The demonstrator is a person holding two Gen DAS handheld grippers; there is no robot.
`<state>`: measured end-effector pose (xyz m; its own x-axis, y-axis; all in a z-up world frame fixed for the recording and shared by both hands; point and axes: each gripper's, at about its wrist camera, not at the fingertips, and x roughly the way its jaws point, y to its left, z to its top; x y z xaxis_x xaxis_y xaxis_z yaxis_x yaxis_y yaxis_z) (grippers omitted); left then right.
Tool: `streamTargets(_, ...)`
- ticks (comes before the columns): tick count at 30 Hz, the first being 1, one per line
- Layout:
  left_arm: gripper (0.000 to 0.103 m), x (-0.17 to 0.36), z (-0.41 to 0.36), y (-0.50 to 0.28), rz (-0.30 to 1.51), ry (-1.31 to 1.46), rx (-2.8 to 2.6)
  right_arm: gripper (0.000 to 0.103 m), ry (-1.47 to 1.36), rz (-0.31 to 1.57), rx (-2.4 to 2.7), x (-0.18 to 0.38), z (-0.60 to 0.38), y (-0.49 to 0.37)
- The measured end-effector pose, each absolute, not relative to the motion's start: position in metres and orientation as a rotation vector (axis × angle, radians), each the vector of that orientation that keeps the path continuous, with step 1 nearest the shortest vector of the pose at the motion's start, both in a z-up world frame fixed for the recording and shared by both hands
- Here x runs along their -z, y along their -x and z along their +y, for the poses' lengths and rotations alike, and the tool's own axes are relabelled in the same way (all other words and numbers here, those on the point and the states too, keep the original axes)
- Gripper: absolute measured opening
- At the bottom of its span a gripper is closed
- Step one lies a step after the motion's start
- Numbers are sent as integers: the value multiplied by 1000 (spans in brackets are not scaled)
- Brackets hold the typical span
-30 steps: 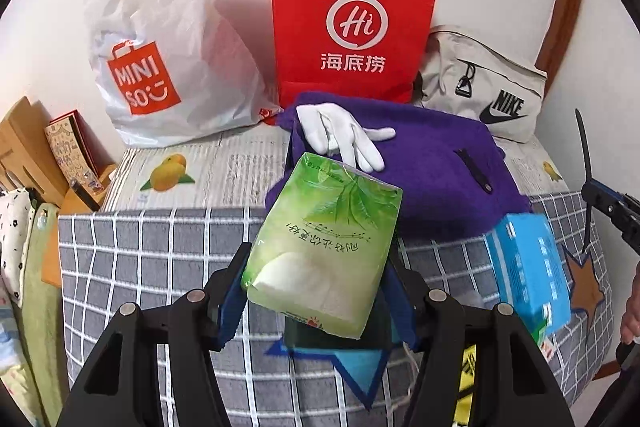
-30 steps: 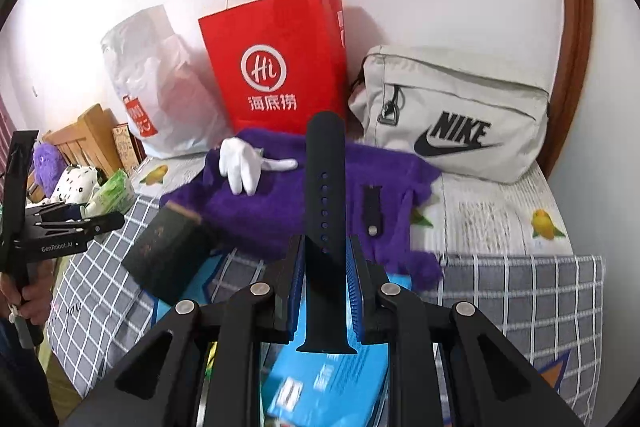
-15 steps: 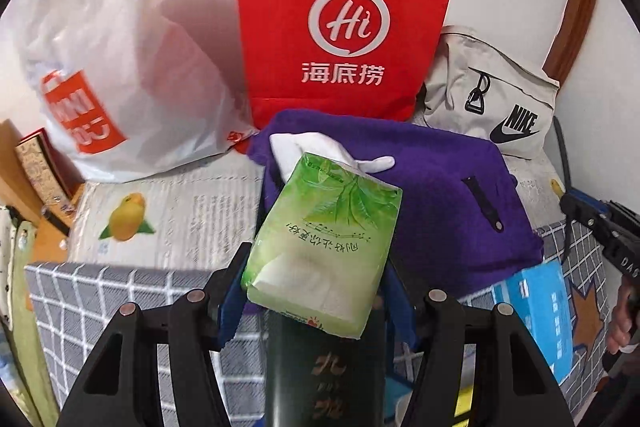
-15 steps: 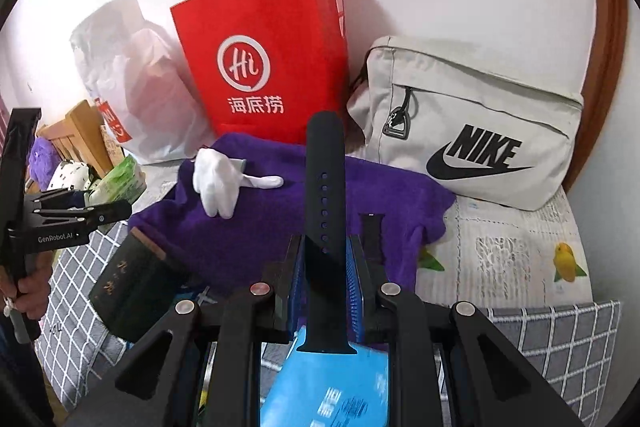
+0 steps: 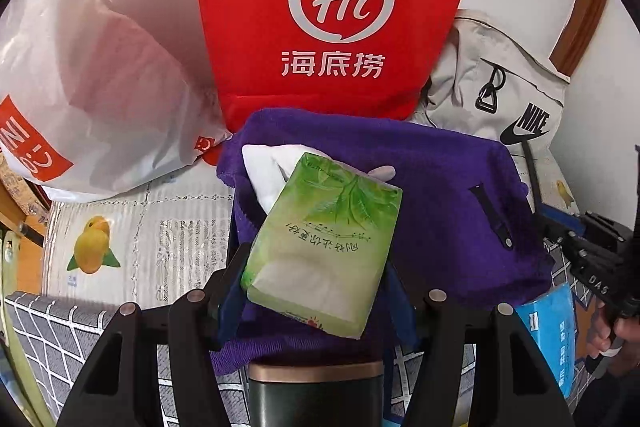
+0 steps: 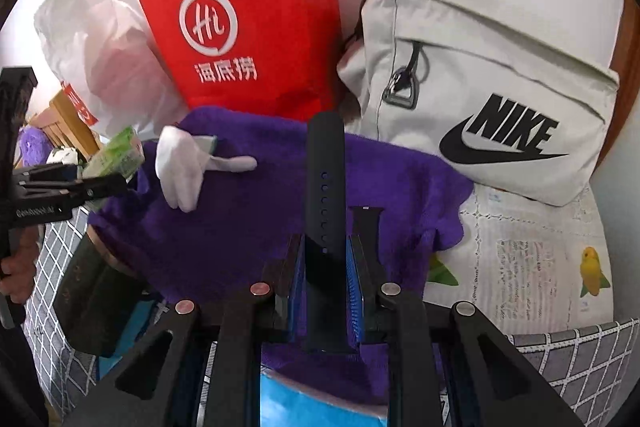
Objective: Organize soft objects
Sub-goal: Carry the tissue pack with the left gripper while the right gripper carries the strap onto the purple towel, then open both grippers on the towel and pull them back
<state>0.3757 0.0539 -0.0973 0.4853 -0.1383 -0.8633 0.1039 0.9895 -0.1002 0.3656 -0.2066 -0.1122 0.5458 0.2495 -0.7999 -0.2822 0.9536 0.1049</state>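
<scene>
The left gripper (image 5: 316,291) clamps a green tissue pack (image 5: 322,247), held above the purple towel (image 5: 440,187). The right gripper (image 6: 326,287) pinches a black watch strap (image 6: 325,211) upright. Beyond, at 11 o'clock in the right view, a white glove (image 6: 180,167) lies on the towel. Farthest, at 12 o'clock, stands a red paper bag (image 5: 332,7); at 2 o'clock rests a grey Nike bag (image 6: 480,87).

White glove (image 5: 264,167) partly behind tissue pack (image 5: 320,251); dark box (image 5: 316,395) cut off below
</scene>
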Motion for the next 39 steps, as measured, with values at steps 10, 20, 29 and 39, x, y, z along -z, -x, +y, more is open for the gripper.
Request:
streamTargets(10,59,108,58,-385,1075,40,153,20,83,1050,-330,145,-191,-379)
streamTargets(20,60,122,46,-398,1120,0,163,21,74,1110,-366,154,-189,-383)
streamTargets(29,61,137,42,-406,1177,-38,136,42,56,1082,-359,140,-198,-375)
streamTargets(39,82,137,37,-401,1196,-54,133,42,67,1035,-365,117,-197,-350)
